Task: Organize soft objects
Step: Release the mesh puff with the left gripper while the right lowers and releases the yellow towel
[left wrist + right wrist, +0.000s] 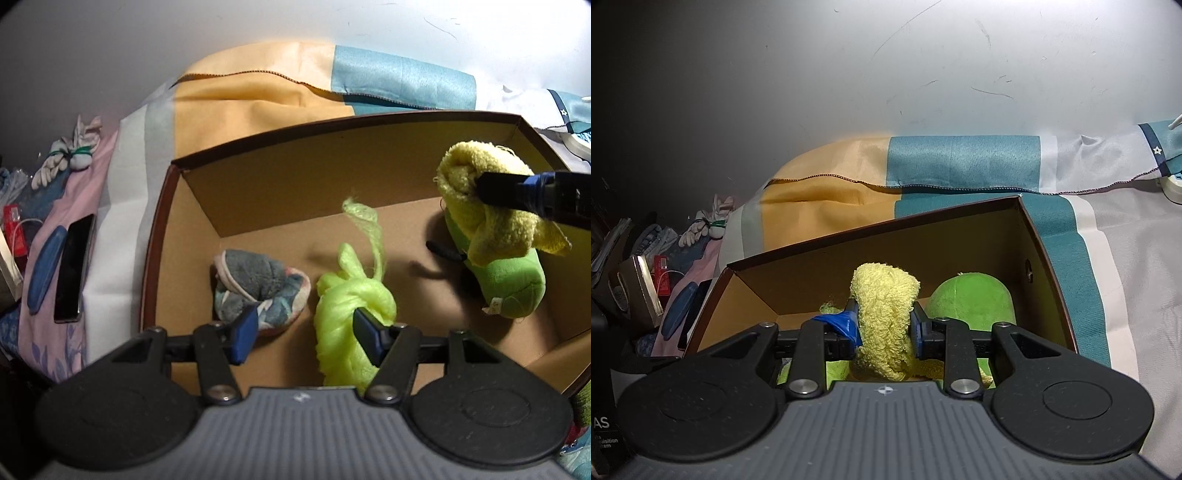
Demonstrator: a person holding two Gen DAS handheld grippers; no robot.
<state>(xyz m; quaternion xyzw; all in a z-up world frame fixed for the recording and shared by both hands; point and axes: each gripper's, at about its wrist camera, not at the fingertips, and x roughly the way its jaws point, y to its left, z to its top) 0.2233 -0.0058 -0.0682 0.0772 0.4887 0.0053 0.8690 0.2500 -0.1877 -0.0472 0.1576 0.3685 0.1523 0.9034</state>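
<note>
An open cardboard box (295, 184) lies on the bed. Inside it are a grey floral soft bundle (258, 291), a neon green fluffy cloth (351, 306) and a green plush toy (513, 284). My left gripper (306, 338) hangs open low over the box floor, its gap over bare cardboard between the bundle and the neon cloth, which lies against its right finger (369, 339). My right gripper (884, 328) is shut on a yellow terry cloth (884, 306), held over the green plush toy (971, 299) at the box's right end. The yellow terry cloth (476, 199) also shows in the left wrist view.
The box (849, 236) rests on bedding with yellow (258, 107) and teal (402, 79) panels by a white wall. Left of the box, on a pink sheet, lie a dark phone (74, 269), a blue oval case (46, 269) and bundled white gloves (70, 155).
</note>
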